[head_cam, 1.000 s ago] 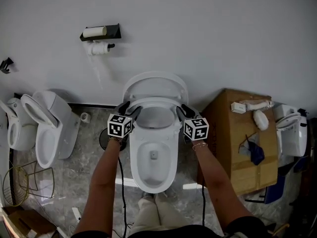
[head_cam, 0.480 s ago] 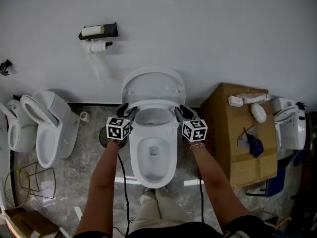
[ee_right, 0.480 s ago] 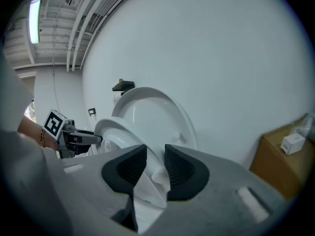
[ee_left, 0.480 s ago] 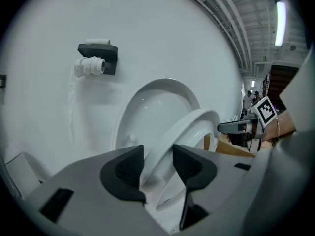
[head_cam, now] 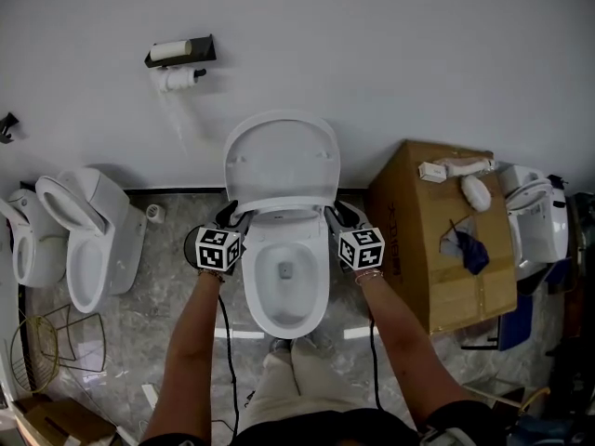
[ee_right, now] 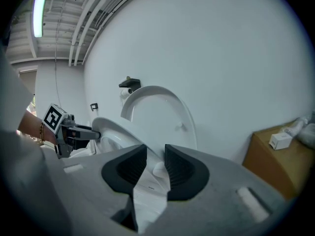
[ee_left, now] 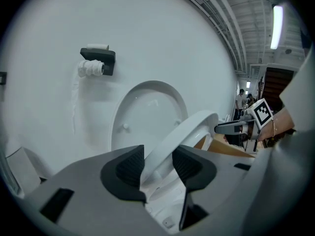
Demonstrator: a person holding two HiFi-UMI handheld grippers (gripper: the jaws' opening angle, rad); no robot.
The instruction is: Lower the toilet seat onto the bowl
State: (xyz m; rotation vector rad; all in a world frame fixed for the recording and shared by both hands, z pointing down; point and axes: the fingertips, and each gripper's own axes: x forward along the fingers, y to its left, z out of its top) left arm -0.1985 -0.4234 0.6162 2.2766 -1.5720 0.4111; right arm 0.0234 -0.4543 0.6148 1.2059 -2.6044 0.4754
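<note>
Left jaws have narrowed on the seat rim since a second ago. In the head view both grippers now sit slightly lower in frame, and the lid (head_cam: 282,161) shows more of its face.

Left hand-held gripper (head_cam: 240,214): closed on the left side of the seat (head_cam: 284,216). The left gripper view (ee_left: 158,163) shows the rim (ee_left: 189,129) running between the pads, both against it.

Right hand-held gripper (head_cam: 340,214): closed on the right side of the seat. The right gripper view (ee_right: 155,167) shows the rim (ee_right: 115,129) pinched in a narrow gap.

Seat: tilted, partway between the upright lid (ee_left: 142,114) (ee_right: 162,112) and the bowl (head_cam: 284,282), not resting on the bowl.

Lid: leans back against the wall.

Surroundings: box (head_cam: 446,240) just right of the bowl, second toilet (head_cam: 88,240) well to the left, paper holder (head_cam: 179,52) on the wall.
</note>
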